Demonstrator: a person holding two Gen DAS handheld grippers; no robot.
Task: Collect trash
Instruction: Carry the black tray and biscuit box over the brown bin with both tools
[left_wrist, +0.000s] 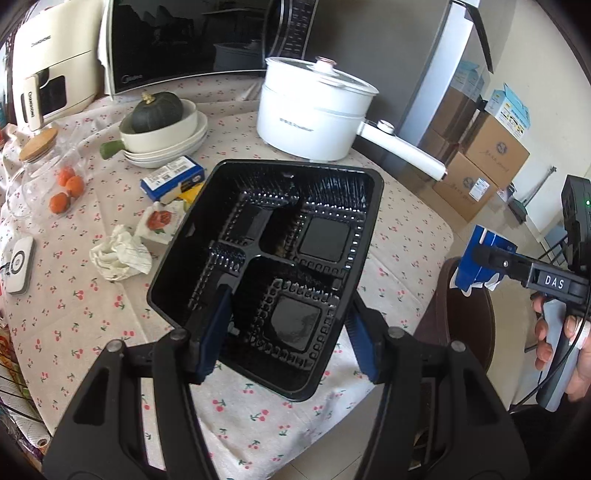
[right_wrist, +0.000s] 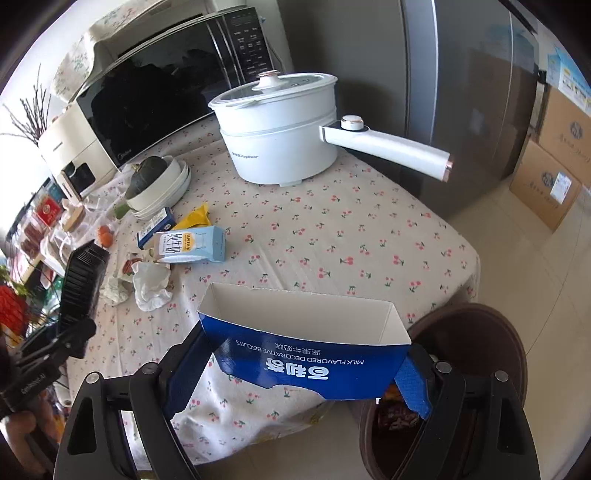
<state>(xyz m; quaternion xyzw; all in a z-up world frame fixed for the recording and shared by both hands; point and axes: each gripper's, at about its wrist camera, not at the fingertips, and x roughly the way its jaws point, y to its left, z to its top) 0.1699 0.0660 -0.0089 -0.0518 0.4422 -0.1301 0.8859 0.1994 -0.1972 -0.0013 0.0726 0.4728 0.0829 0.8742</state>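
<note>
The left gripper (left_wrist: 284, 332) clamps the near wall of a black compartment tray (left_wrist: 273, 258), tilted above the table, its wells bare but for smears. The right gripper (right_wrist: 306, 373) is clenched on an open, empty blue biscuit box (right_wrist: 306, 354) held just over the table edge, beside a brown bin (right_wrist: 476, 369) holding wrappers. On the cherry-print tablecloth (right_wrist: 332, 240) lie crumpled tissues (right_wrist: 151, 288) and a milk carton (right_wrist: 192, 245); farther back stand a white electric pot (right_wrist: 280, 136) and a microwave (right_wrist: 159, 96).
</note>
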